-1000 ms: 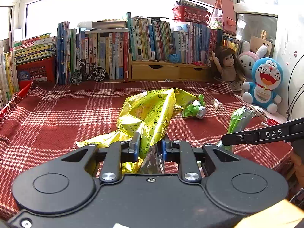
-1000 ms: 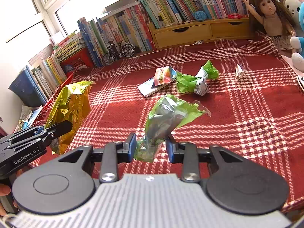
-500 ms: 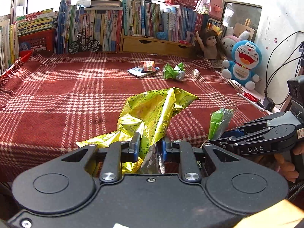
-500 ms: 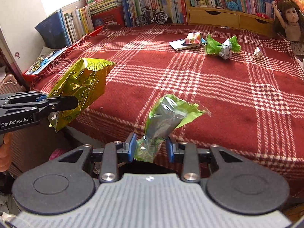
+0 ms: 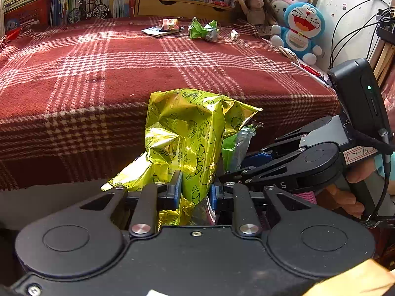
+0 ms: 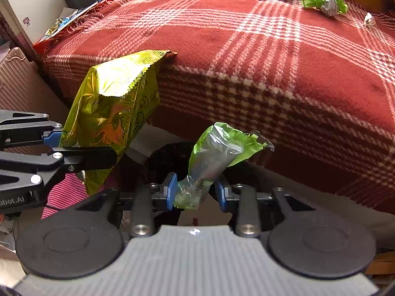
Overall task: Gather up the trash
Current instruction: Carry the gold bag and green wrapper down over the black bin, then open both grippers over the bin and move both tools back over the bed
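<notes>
The left gripper (image 5: 196,192) is clenching a yellow foil bag (image 5: 190,133) beyond the blanket's (image 5: 123,74) edge. The right gripper (image 6: 196,193) is pinching a green wrapper (image 6: 217,153) beside it.

A crinkled yellow-green foil bag (image 5: 187,135) is standing upright at frame centre; a green-and-clear wrapper (image 6: 217,153) is tilting right at lower centre. A crumpled green wrapper (image 5: 203,29) is lying on the blanket at upper centre.
</notes>
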Tool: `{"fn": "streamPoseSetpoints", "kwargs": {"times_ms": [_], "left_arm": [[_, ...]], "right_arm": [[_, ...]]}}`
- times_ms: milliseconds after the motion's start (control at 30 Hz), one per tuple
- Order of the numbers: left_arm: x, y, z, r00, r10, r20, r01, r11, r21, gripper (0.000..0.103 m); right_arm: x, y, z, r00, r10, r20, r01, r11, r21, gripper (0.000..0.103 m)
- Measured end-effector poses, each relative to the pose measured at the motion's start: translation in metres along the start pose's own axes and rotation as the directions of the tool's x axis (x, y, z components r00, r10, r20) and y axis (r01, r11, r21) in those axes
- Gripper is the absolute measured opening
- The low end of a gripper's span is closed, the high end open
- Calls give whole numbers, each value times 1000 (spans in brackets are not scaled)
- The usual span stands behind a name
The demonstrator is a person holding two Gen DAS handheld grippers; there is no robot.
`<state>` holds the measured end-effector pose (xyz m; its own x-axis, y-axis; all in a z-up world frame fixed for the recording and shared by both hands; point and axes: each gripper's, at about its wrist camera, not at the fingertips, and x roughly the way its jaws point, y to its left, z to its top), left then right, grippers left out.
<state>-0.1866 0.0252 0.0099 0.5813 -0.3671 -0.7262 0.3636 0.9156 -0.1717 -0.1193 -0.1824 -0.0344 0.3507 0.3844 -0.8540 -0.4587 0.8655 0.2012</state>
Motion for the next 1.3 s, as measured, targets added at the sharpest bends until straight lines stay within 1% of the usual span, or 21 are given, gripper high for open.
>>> {"fn": "streamPoseSetpoints", "kwargs": {"times_ms": [100,233,333,500,733,833,867,900,967,1033,1100,1300], "left_arm": [[9,-2,-9,999,-3,-38,3,1000,3,21],[26,5,-20,991,-45,-128,39,998,-54,18],[38,9,-26,986,-36,-161,27,998,-59,18],[55,18,-28,982,-19,-190,3,997,-84,18],[63,18,-25,980,-25,-197,6,995,-98,19],[64,18,-26,981,-22,-194,2,995,-103,20],[65,19,-25,981,-20,-193,0,995,-103,23],[63,20,-26,981,-22,-192,2,994,-105,30],[63,20,-25,982,-26,-190,6,994,-106,39],[62,20,-25,982,-26,-187,7,995,-101,40],[62,19,-24,982,-24,-186,5,995,-99,44],[62,21,-24,982,-16,-190,-4,994,-106,49]], "right_arm": [[12,3,-6,999,-13,-31,12,1000,-15,38],[23,3,-10,998,-26,-59,25,1000,-19,39],[28,2,-14,997,-38,-70,36,999,-28,39],[36,0,-18,995,-50,-89,48,998,-30,39],[45,3,-17,994,-53,-91,51,998,-27,40],[46,4,-16,995,-44,-90,42,999,-25,46],[47,6,-12,995,-41,-92,39,999,-26,54],[48,7,-12,995,-38,-93,35,999,-27,55],[54,7,-7,995,-37,-96,34,999,-36,57],[57,10,-5,995,-41,-95,36,998,-45,59],[60,10,-4,995,-41,-93,37,998,-49,60],[60,7,-3,995,-43,-85,40,998,-37,62]]}}
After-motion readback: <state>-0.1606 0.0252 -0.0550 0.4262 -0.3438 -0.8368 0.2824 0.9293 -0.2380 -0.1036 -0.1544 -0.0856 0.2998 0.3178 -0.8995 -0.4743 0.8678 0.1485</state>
